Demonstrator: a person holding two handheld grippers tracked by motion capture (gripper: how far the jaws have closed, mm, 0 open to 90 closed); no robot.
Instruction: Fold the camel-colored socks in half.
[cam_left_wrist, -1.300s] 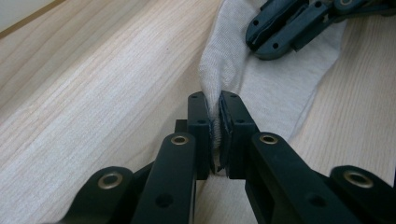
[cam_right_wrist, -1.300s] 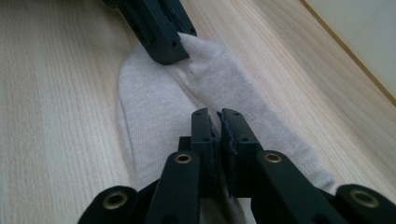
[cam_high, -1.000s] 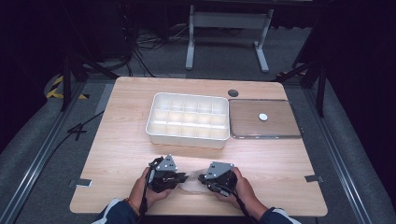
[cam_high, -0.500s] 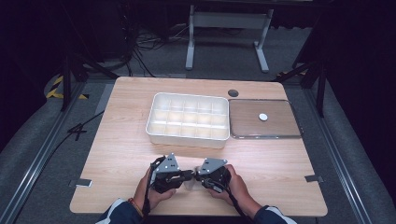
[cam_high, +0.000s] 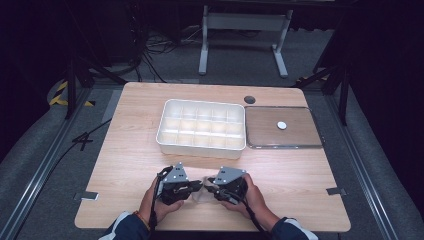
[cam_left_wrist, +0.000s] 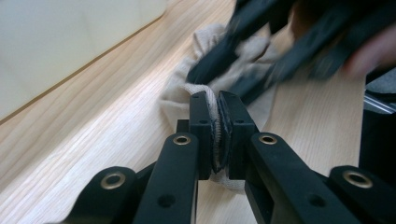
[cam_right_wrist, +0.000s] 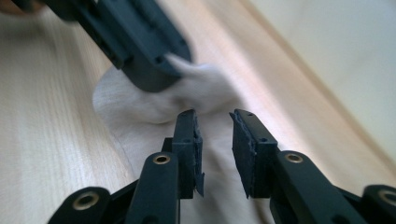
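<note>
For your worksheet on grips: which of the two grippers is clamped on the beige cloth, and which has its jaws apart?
The left gripper is clamped on the beige cloth, its jaws pinching a fold. The right gripper has just been opening; its jaws stand apart above the cloth.

Bright table, dark surroundings, blurred close-ups.

bare tabletop (cam_high: 125, 165) left and right of both hands, divided tray (cam_high: 201, 125) blocking ahead

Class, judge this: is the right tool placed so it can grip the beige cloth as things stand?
Probably yes. The right tool has just been opening, and the beige cloth lies right beneath its parted jaws with nothing between. The left tool is clamped on the cloth's other end, holding it steady.
</note>
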